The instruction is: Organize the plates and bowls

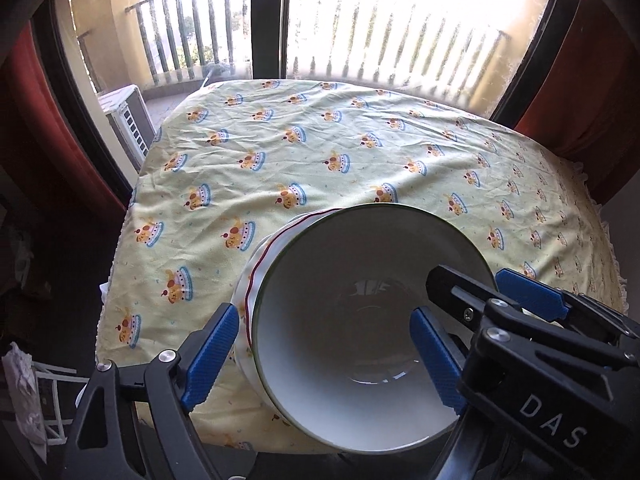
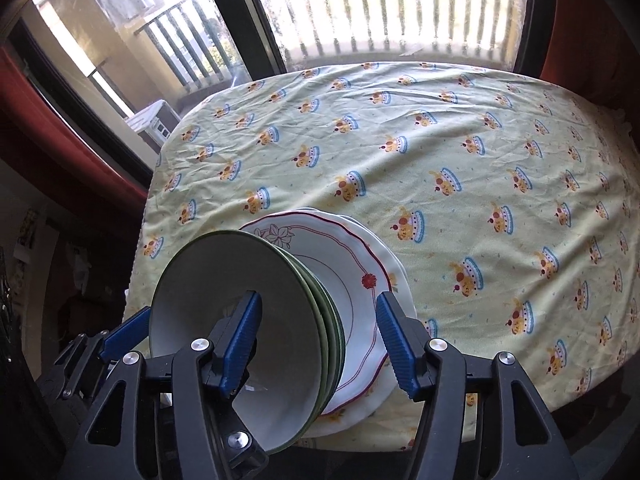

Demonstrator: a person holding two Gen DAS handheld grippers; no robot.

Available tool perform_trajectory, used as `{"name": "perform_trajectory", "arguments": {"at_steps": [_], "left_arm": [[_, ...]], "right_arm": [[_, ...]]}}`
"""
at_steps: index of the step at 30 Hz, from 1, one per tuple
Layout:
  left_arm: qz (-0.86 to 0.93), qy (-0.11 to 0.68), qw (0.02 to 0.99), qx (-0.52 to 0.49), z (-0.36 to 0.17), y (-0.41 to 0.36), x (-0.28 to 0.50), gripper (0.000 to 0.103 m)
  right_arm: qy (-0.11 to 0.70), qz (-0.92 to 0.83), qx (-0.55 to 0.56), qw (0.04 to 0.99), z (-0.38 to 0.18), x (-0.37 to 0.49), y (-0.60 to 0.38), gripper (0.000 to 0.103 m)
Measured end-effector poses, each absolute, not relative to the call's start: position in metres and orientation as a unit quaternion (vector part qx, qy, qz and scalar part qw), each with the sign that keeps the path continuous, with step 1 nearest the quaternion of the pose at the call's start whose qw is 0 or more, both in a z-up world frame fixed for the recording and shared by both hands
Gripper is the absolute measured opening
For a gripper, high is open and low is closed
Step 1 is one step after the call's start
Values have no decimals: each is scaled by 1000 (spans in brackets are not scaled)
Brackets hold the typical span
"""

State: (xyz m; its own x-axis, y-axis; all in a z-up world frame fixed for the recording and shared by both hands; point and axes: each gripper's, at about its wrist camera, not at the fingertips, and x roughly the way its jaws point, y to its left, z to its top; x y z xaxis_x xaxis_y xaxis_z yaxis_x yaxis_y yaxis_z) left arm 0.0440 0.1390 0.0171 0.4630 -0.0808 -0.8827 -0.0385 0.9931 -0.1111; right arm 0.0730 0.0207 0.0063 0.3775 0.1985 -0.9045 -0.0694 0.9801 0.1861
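While the left wrist view looks down into a white green-rimmed bowl [image 1: 360, 332] atop stacked plates [image 1: 256, 280] near the front edge of a yellow tablecloth [image 1: 320, 152], the left gripper [image 1: 324, 356] is spread wide, one finger outside the rim and one inside, gripping nothing. From the right wrist view, the right gripper [image 2: 320, 344] also gapes empty around nested bowls [image 2: 240, 320] on the scalloped plates [image 2: 360, 280]. Glazed ceramic looks heavy, slick, breakable; pinch the rim.

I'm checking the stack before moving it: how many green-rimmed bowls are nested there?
4, by the rim edges seen in the right wrist view: the green-rimmed bowls sit nested on the red-rimmed plates, near the table's front edge. More may be hidden inside the nest.
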Motion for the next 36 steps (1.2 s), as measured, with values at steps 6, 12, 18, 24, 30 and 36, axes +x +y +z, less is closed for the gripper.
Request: {"name": "perform_trajectory", "arguments": {"at_steps": [6, 12, 18, 24, 30, 36], "left_arm": [[10, 475, 877, -78, 33, 134, 13, 92], [27, 440, 893, -91, 38, 126, -17, 92], [35, 423, 901, -91, 28, 116, -40, 92], [38, 398, 912, -91, 17, 104, -62, 92], [30, 378, 924, -57, 7, 82, -77, 93], [19, 382, 923, -50, -2, 66, -88, 94]], "right_arm": [[518, 102, 49, 847, 29, 49, 4, 69], [484, 100, 36, 868, 41, 22, -21, 72], [453, 75, 28, 888, 37, -7, -51, 77], [433, 52, 10, 900, 24, -33, -74, 79], [416, 39, 2, 908, 9, -59, -92, 79], [395, 31, -22, 918, 0, -82, -101, 80]]}}
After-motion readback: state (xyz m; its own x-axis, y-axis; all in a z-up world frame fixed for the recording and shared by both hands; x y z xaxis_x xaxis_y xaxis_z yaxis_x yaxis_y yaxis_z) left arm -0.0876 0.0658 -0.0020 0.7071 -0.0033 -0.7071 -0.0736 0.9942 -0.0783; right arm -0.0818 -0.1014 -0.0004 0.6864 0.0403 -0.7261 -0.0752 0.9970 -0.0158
